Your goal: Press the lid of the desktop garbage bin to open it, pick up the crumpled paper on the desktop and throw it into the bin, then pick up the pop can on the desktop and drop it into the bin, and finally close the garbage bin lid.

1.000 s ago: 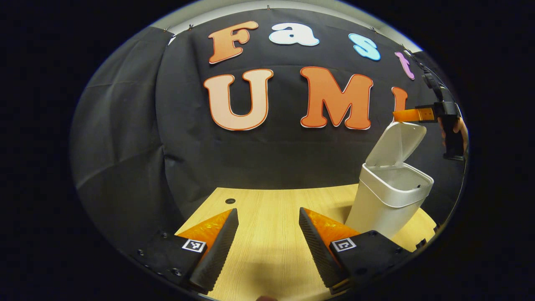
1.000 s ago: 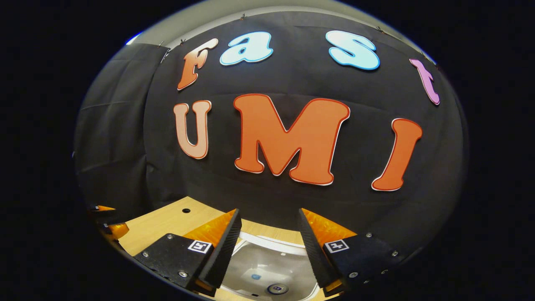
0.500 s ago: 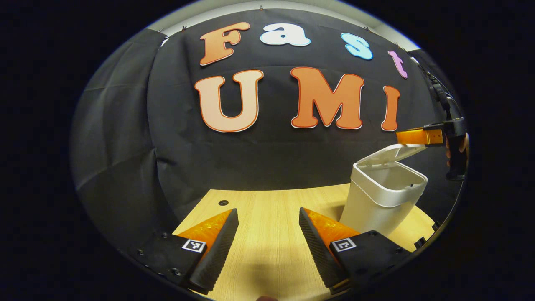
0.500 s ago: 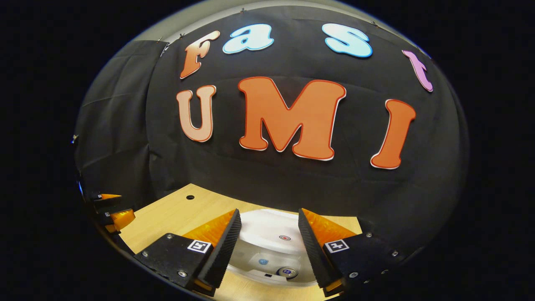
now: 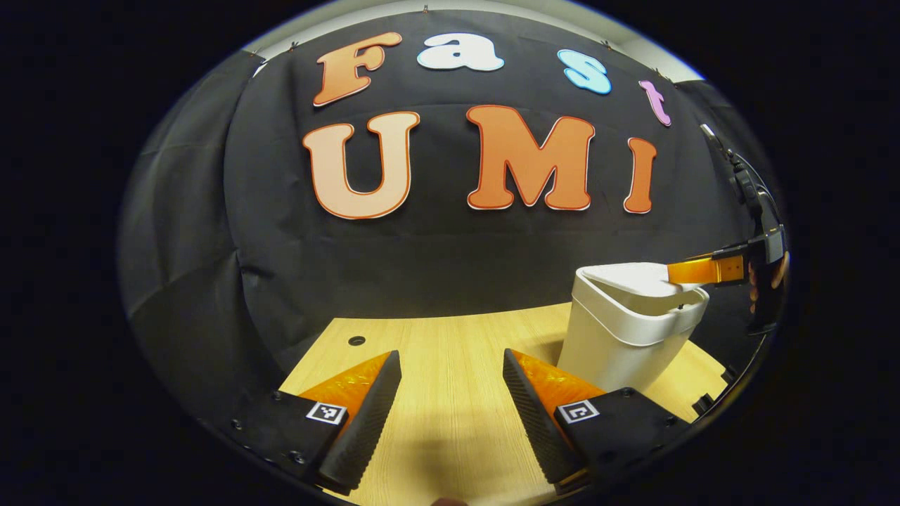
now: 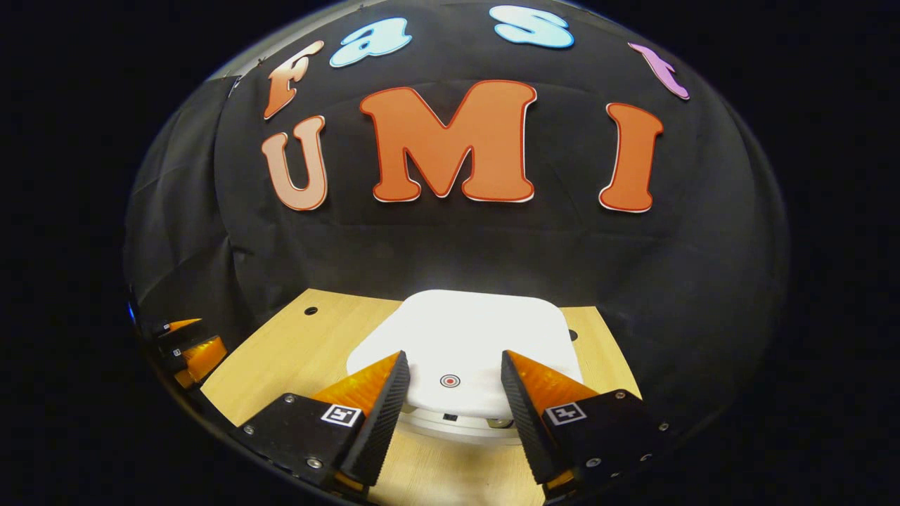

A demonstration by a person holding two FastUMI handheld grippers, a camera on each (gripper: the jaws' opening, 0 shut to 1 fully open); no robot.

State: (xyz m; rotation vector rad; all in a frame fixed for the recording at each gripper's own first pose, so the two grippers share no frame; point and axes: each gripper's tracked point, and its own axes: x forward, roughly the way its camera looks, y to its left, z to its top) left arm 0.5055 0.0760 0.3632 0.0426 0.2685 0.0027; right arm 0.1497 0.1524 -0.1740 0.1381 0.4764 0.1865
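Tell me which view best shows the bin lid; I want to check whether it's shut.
The right gripper view: it looks down on the lid, nearly flat, front edge still slightly raised. The left gripper view shows the lid side-on, the right tongs on it.

You've got a light wood-grain table (image 5: 457,351) taking up the bottom of both views, and everything else sits around it. Right behind the table's far edge hangs a black cloth wall (image 5: 436,260), kinda wrinkled, with folds running down on the left side of the table. Above the cloth, way over the table, you can catch a pale strip of ceiling or upper wall (image 5: 619,43) where the cloth is clipped up. There's a small round hole (image 5: 356,341) in the tabletop near its far-left corner. Light falls from above, leaving soft shadows on the table's near edge.
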